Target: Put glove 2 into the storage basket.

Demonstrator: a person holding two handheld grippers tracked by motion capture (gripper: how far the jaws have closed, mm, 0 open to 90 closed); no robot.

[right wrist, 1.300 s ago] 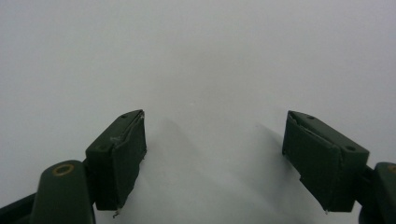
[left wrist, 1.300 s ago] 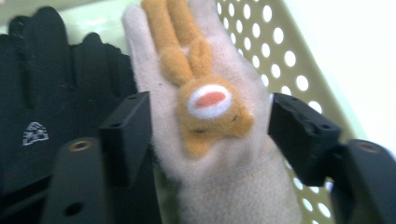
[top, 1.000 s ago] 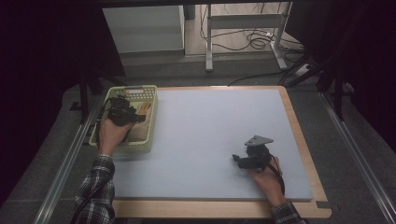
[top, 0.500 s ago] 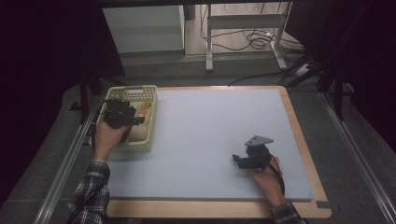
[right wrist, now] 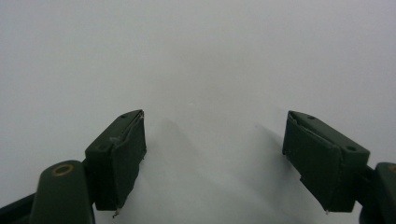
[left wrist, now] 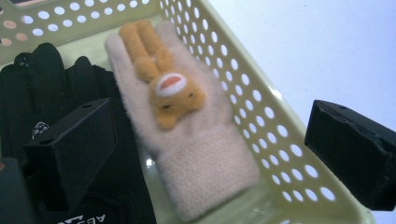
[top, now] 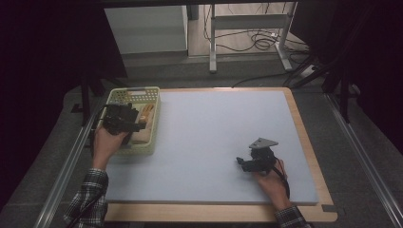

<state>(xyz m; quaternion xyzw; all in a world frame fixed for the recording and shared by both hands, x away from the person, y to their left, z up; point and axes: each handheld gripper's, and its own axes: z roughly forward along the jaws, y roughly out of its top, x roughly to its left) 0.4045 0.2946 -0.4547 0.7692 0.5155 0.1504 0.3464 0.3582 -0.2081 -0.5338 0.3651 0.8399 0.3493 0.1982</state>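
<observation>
Table's a wooden-edged one [top: 311,156] with a pale grey-blue foam mat [top: 214,137] covering nearly the whole top. At the mat's left edge sits a pale yellow-green perforated plastic basket [top: 153,114], hanging partly over the side.

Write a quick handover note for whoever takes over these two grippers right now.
Left gripper: open, over the basket, jaws straddling the beige glove and the basket's wall; nothing gripped yet.
Right gripper: open, empty, over bare mat.
Things: beige glove with an orange bunny lies in the basket beside a black glove.
Done: nothing is out of the basket.
Left: probably close on the beige glove and lift it out.
</observation>
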